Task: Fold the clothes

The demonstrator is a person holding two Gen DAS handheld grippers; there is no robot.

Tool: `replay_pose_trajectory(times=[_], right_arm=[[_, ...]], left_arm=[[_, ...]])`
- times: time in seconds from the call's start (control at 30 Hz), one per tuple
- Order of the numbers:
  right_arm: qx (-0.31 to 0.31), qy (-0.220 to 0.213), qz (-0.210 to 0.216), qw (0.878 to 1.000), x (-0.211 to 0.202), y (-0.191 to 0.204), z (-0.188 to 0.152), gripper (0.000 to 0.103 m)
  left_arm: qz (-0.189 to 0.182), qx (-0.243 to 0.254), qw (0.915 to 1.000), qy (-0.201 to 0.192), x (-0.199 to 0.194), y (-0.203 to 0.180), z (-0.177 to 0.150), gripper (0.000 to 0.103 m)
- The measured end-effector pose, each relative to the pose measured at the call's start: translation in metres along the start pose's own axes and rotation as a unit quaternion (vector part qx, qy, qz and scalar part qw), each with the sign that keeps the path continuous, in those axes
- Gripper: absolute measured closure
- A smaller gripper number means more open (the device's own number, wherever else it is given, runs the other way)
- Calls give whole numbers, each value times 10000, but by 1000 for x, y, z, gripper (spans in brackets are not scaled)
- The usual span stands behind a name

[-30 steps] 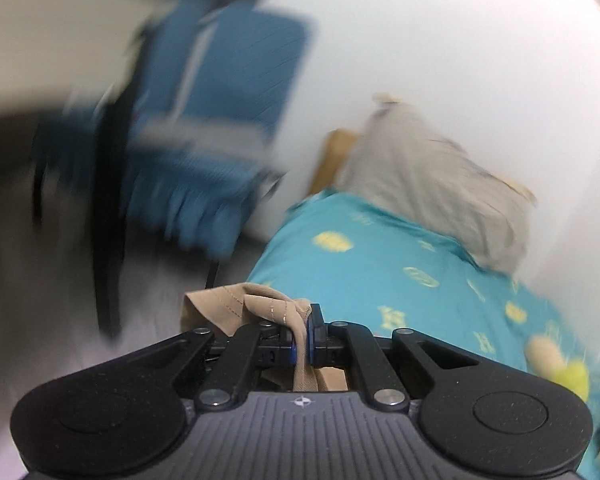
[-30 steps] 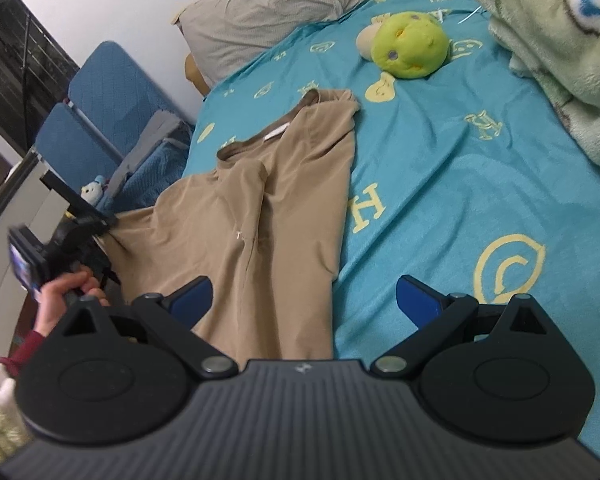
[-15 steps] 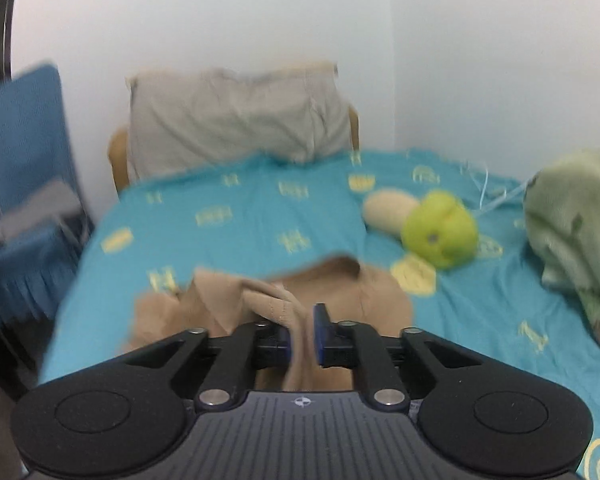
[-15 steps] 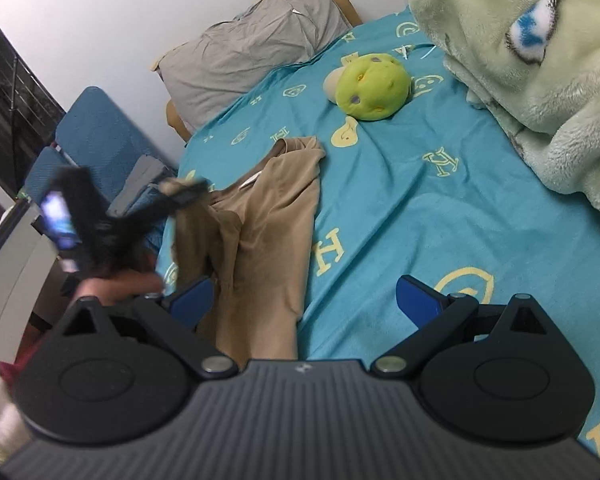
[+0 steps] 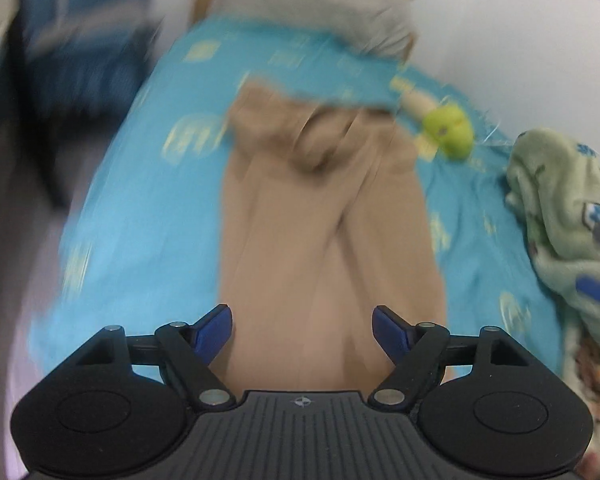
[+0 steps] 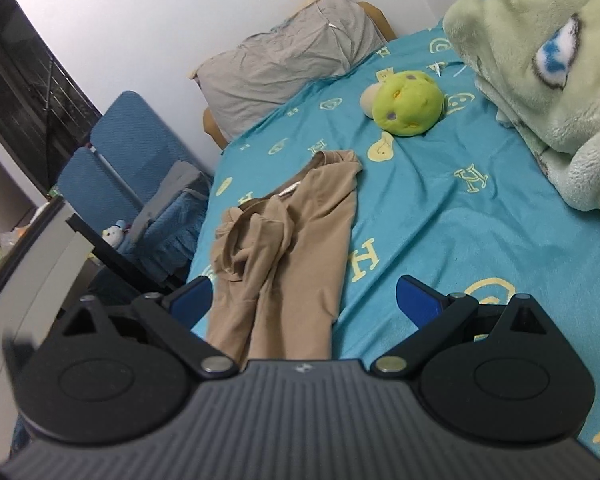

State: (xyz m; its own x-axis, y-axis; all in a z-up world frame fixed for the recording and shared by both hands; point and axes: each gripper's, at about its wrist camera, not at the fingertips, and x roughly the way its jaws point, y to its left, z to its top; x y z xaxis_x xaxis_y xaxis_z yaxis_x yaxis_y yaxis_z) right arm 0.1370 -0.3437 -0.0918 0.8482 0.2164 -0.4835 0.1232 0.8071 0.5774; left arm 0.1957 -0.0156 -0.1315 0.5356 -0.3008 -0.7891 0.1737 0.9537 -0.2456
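Observation:
A tan shirt (image 6: 300,240) lies lengthwise on the teal bedsheet (image 6: 440,208), its left sleeve bunched over the body near the collar. It also shows, blurred, in the left wrist view (image 5: 320,240). My left gripper (image 5: 302,330) is open and empty, above the shirt's near end. My right gripper (image 6: 304,300) is open and empty, held above the shirt's lower part.
A green plush toy (image 6: 408,108) and a grey pillow (image 6: 288,60) lie toward the head of the bed. A pale green fleece blanket (image 6: 548,60) is piled at the right. A blue chair (image 6: 140,184) stands left of the bed.
My left gripper has let go of the shirt's sleeve and opened; the sleeve now lies folded over the shirt. The left view swung down over the bed. The right gripper stayed open.

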Motion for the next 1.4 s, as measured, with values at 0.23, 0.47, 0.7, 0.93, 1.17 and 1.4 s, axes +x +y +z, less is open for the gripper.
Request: replay_pose_trajectory(times=[0.23, 0.47, 0.7, 0.93, 1.17, 1.4], right_arm=[[201, -35, 138, 9997, -33, -2, -9, 3], [107, -8, 103, 9999, -42, -1, -17, 3], [6, 68, 130, 9999, -40, 1, -20, 3], [117, 97, 243, 9996, -40, 0, -19, 3], [187, 134, 276, 9994, -38, -1, -19, 3], [222, 185, 247, 9993, -37, -3, -20, 3]], left_arm=[[15, -1611, 9805, 1122, -42, 63, -79, 37], [513, -1786, 9740, 1298, -59, 76, -100, 54], [432, -1228, 9835, 1256, -58, 58, -104, 89], [485, -210, 9920, 1142, -70, 28, -98, 100], [1139, 1975, 9685, 1002, -98, -38, -82, 100], [322, 2321, 9606, 1495, -89, -88, -100, 93]])
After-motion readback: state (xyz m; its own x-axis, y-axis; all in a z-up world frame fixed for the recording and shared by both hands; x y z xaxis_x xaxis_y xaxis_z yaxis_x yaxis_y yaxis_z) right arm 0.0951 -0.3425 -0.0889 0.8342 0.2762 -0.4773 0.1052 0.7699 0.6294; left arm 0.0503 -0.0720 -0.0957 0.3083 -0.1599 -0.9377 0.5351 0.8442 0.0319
